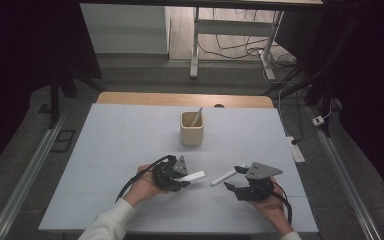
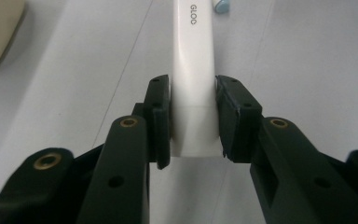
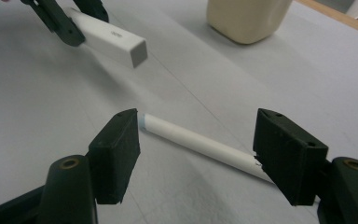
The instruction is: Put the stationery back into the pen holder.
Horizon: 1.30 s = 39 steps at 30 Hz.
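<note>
L gripper [image 2: 193, 116] is clamped on a white rectangular bar [image 2: 193, 70], pads tight on both flat sides, bar held just above the table [image 1: 120, 135] near the front centre. R gripper [image 3: 198, 158] has jaws wide apart with the white pen [image 3: 200, 142] lying on the table between them, not yet pinched.

Judged step: R grabs pen, prob. both then go to the beige cup [image 1: 191, 131] further back, which already holds one utensil. To do it well: lower R, centre the pen, close across its width and not its ends, so it won't roll or skid.

L gripper view shows "GLOC" lettering on the bar and pad contact. High view gives the layout: cup behind, pen to the right of the bar.
</note>
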{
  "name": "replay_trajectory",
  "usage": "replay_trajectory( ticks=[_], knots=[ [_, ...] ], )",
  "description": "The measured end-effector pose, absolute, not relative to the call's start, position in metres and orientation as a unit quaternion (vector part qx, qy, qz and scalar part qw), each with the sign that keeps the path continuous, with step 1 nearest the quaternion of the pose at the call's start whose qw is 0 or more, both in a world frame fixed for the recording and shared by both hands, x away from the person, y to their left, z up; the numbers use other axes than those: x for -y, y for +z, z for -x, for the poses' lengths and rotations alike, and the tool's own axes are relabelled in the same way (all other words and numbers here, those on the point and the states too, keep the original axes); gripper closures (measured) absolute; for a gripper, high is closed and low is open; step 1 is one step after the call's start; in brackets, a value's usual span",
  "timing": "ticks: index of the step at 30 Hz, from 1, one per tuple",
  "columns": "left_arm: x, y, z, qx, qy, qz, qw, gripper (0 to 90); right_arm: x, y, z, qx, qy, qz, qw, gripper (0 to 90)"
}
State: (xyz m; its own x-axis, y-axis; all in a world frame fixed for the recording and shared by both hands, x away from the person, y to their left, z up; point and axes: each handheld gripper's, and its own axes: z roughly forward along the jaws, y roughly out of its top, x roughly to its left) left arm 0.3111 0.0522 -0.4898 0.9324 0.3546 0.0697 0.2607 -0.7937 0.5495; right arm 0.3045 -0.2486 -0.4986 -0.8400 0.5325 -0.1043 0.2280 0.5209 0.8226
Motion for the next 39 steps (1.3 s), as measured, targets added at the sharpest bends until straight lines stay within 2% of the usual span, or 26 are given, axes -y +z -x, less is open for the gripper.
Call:
replay_trajectory(
  ticks=[16,39],
  knots=[
    [-0.037,-0.494,-0.307,-0.142,0.08,-0.949,0.269,66.5,0.21,-0.493,-0.301,-0.891,0.393,-0.158,0.164,33.1],
    [-0.022,-0.497,-0.304,-0.117,0.068,-0.954,0.269,66.5,0.176,-0.494,-0.303,-0.928,0.328,-0.072,0.161,43.2]
  ],
)
